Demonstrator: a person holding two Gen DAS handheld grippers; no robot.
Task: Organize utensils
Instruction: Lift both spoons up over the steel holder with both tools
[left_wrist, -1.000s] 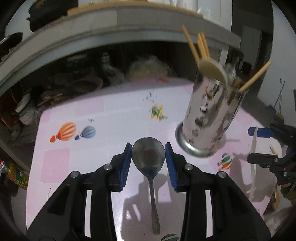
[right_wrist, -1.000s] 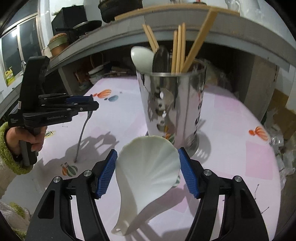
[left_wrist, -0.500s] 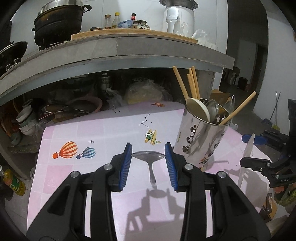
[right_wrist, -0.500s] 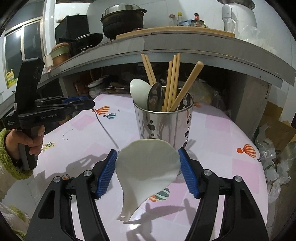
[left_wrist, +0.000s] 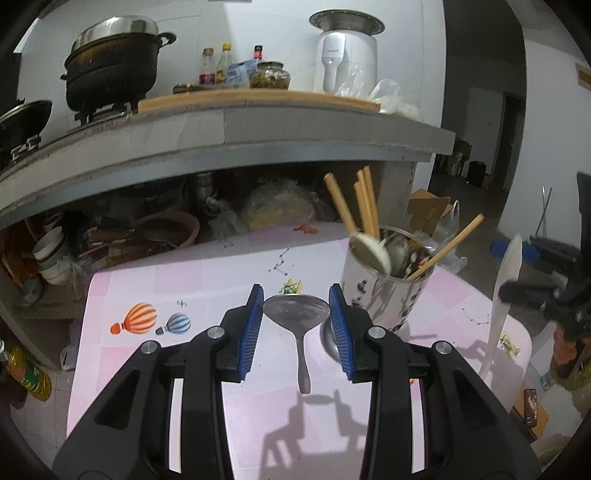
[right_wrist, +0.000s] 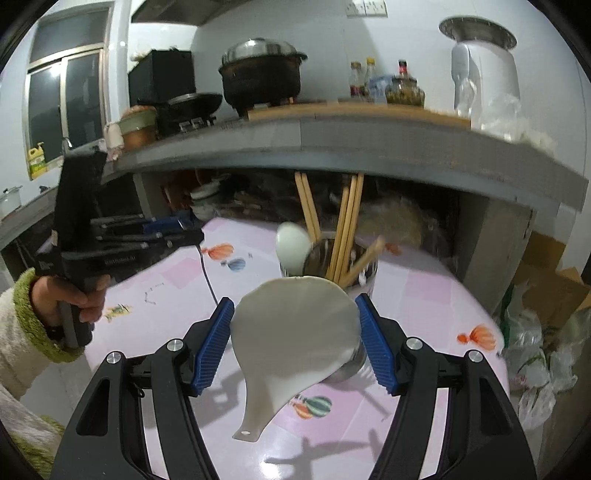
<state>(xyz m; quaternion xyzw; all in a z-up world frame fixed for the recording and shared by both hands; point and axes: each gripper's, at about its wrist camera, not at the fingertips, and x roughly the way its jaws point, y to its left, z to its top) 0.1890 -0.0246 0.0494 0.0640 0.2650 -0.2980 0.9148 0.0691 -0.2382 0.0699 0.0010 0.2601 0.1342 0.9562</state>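
Left wrist view had the left gripper (left_wrist: 296, 320) pinching a metal spoon (left_wrist: 297, 317) at lower centre, right gripper (right_wrist: 295, 341) clamped on a white spoon (right_wrist: 291, 338), so I'd tip each handle-down over the steel holder (left_wrist: 384, 291) at centre right before letting go.

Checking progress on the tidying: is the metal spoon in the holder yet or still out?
Out. The left gripper clamps the metal spoon by its bowl, handle hanging above the table, beside the steel holder.

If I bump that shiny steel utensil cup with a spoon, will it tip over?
Possibly. The steel utensil cup is tall and narrow, and the chopsticks stick up well above its rim, so it looks top-heavy. Its flared base probably helps. The polished wall likely slides on the smooth pink tabletop.
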